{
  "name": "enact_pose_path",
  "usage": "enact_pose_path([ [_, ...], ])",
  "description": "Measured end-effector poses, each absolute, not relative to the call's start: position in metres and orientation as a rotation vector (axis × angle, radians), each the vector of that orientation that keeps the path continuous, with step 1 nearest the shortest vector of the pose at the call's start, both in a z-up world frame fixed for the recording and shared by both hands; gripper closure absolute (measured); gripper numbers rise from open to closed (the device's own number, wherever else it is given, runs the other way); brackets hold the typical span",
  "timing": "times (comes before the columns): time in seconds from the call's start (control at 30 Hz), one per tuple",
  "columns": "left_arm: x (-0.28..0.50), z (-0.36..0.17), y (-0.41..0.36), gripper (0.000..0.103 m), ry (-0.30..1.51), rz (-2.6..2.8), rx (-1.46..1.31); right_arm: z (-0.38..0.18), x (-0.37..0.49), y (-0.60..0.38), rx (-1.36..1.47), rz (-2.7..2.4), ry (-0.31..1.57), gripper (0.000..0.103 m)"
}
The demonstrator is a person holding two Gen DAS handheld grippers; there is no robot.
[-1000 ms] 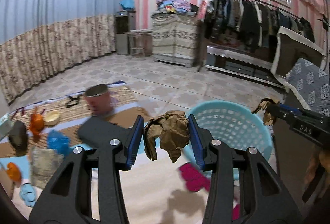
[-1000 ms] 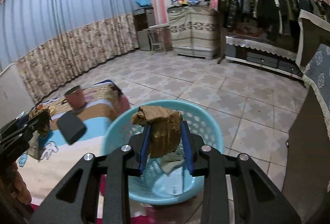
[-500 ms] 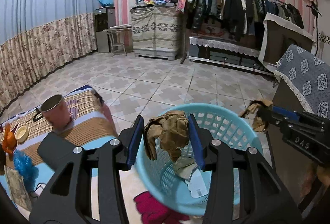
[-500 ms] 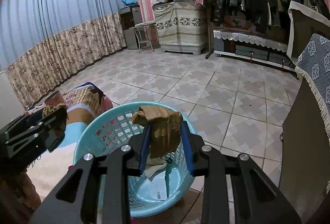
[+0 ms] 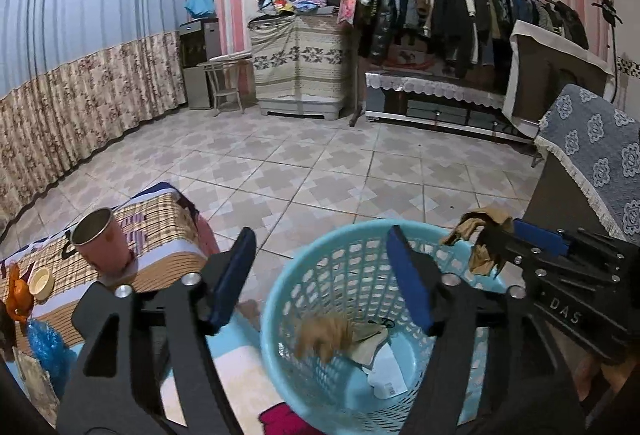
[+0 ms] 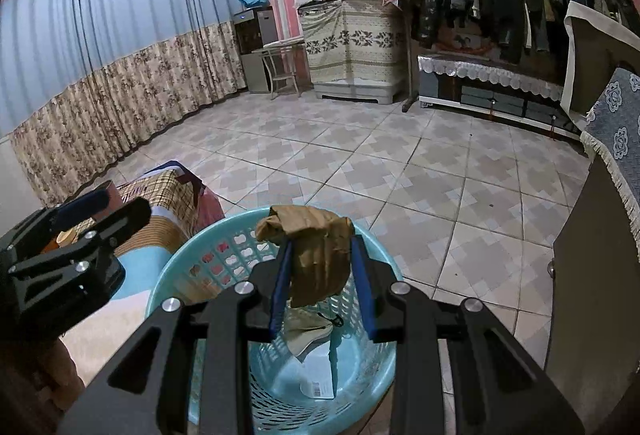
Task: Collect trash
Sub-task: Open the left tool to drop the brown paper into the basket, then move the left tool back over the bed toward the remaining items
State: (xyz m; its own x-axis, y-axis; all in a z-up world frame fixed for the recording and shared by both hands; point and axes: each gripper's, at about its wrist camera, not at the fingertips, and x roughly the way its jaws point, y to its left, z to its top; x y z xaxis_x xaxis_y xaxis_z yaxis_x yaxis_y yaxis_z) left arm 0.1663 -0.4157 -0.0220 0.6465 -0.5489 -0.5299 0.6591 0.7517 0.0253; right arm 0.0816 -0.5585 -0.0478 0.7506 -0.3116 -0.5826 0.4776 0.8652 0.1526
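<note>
A light blue plastic basket (image 5: 304, 275) (image 6: 188, 259) stands on the floor beside a low table. My left gripper (image 5: 320, 267) is open and empty above the basket; it also shows in the right wrist view (image 6: 102, 209). A crumpled brown paper wad (image 5: 324, 335), blurred, is dropping inside the basket onto other paper scraps (image 5: 384, 371). My right gripper (image 6: 322, 269) is shut on a second crumpled brown paper wad (image 6: 316, 255) and holds it over the basket's rim; gripper and wad also show at the right of the left wrist view (image 5: 486, 239).
The low table (image 5: 160, 219) at the left carries a metal cup (image 5: 100, 239), a small bowl (image 5: 40, 281) and blue and orange items. A cloth-covered cabinet (image 6: 608, 235) stands at the right. Tiled floor (image 5: 320, 163) stretches to a clothes rack (image 5: 460, 19).
My left gripper opened and let go of its brown paper wad, which now falls into the basket. Both grippers shifted right over the basket. The right gripper keeps its wad.
</note>
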Motion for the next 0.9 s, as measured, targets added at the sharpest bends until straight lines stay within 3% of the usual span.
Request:
enact_pose_path([
  [0.1,0.171,-0.018,-0.402,0.019,0.524,-0.662,0.203,-0.049,0.086,-0.556,0.303,-0.437,0.58,0.073],
  [0.2,0.172,-0.014,-0.389,0.013,0.509,-0.635,0.197,-0.052,0.097,-0.551,0.303,-0.437,0.585,0.073],
  [0.57,0.172,-0.006,-0.364,0.006,0.479,-0.58,0.201,-0.058,0.115,-0.535,0.274,-0.428,0.6,0.07],
  [0.6,0.171,-0.004,-0.362,0.006,0.478,-0.578,0.197,-0.057,0.115,-0.532,0.267,-0.427,0.604,0.064],
  [0.63,0.171,-0.003,-0.36,0.006,0.476,-0.577,0.196,-0.058,0.115,-0.53,0.265,-0.428,0.607,0.05],
  [0.7,0.169,-0.003,-0.355,0.006,0.472,-0.572,0.196,-0.058,0.115,-0.529,0.264,-0.432,0.611,0.033],
  [0.77,0.167,-0.002,-0.35,0.006,0.468,-0.563,0.198,-0.061,0.116,-0.528,0.267,-0.43,0.623,0.032],
  [0.9,0.163,0.002,-0.339,0.006,0.459,-0.549,0.206,-0.065,0.113,-0.522,0.27,-0.437,0.638,0.017],
])
